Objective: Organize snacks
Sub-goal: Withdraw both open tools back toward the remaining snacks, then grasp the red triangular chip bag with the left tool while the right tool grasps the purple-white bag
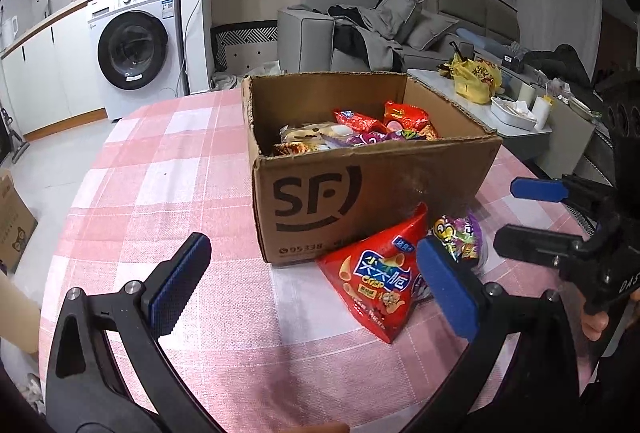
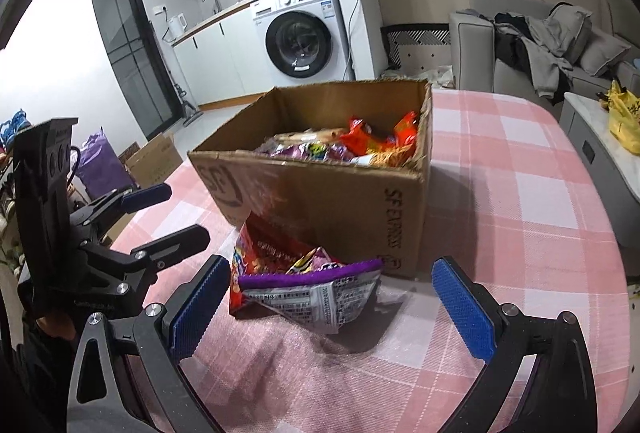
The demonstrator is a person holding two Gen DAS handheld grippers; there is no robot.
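Observation:
An open cardboard box (image 1: 372, 185) (image 2: 344, 201) marked SF stands on the pink checked tablecloth (image 1: 160, 169) and holds several snack packets (image 1: 360, 131) (image 2: 352, 145). Two packets lie on the cloth against its near wall: a red triangular crisp bag (image 1: 378, 273) (image 2: 260, 253) and a purple-and-silver bag (image 1: 460, 237) (image 2: 316, 293). My left gripper (image 1: 316, 285) is open, low over the cloth, the red bag just inside its right finger. My right gripper (image 2: 332, 309) is open with the purple bag between its fingers, untouched. Each gripper shows in the other's view (image 1: 520, 209) (image 2: 168, 213).
A washing machine (image 1: 136, 45) and counter stand behind the table on the left. A grey sofa (image 1: 360, 29) with clothes and a low table with a yellow bag (image 1: 476, 77) lie to the right. Another carton (image 1: 12, 217) sits on the floor at left.

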